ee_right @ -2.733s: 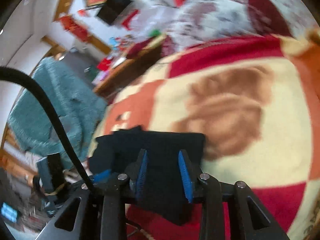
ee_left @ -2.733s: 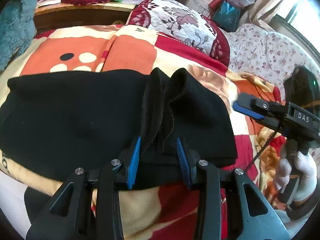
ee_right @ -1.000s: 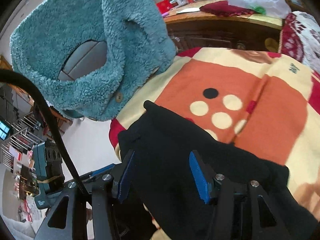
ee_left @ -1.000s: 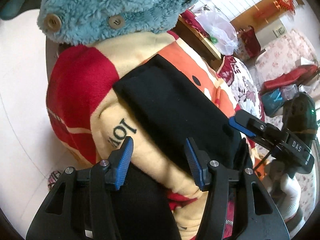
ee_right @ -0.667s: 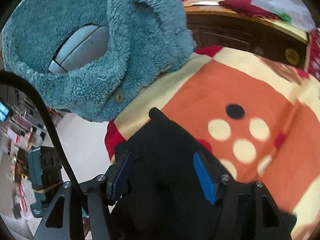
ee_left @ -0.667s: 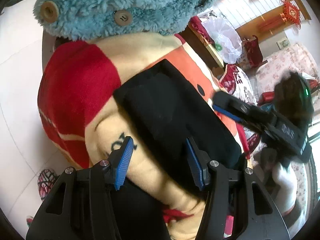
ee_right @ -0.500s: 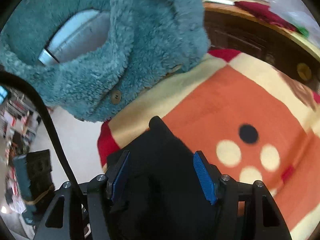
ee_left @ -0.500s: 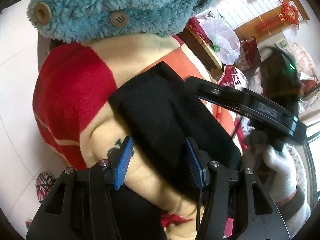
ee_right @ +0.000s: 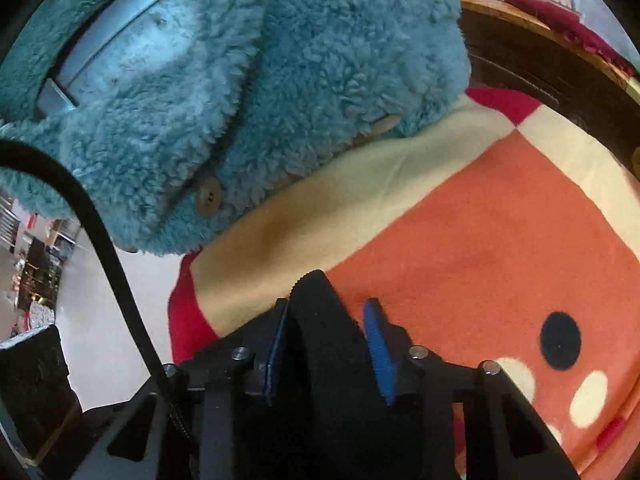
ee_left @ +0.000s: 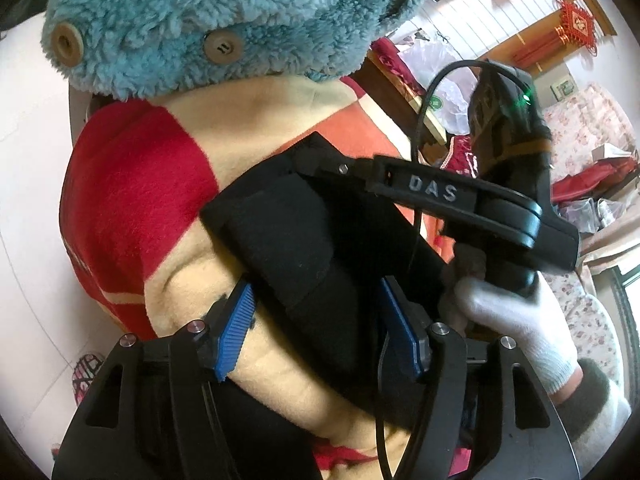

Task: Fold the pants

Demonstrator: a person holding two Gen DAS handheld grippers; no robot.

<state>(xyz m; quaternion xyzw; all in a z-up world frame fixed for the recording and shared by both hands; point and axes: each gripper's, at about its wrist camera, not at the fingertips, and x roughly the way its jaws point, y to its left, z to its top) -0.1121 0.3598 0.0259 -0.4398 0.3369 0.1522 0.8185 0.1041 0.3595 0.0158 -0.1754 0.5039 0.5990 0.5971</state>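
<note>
The black pants (ee_left: 304, 236) lie folded on a red, cream and orange blanket (ee_left: 132, 188). My left gripper (ee_left: 320, 332) is open, its blue pads either side of the pants' near edge. My right gripper shows in the left wrist view (ee_left: 320, 164) from the side, reaching over the pants' far corner. In the right wrist view my right gripper (ee_right: 326, 344) has its blue pads close on a raised corner of the pants (ee_right: 320, 320); the jaws have narrowed around it.
A teal fleece coat (ee_left: 208, 16) with tan buttons hangs over the blanket's end, close above the pants; it also shows in the right wrist view (ee_right: 240, 80). A dark wooden cabinet (ee_right: 560, 60) stands behind. White floor (ee_left: 24, 240) lies beyond the blanket's edge.
The right gripper has moved to the pants' far corner and its jaws have narrowed around the cloth. The left gripper has stayed open at the near edge.
</note>
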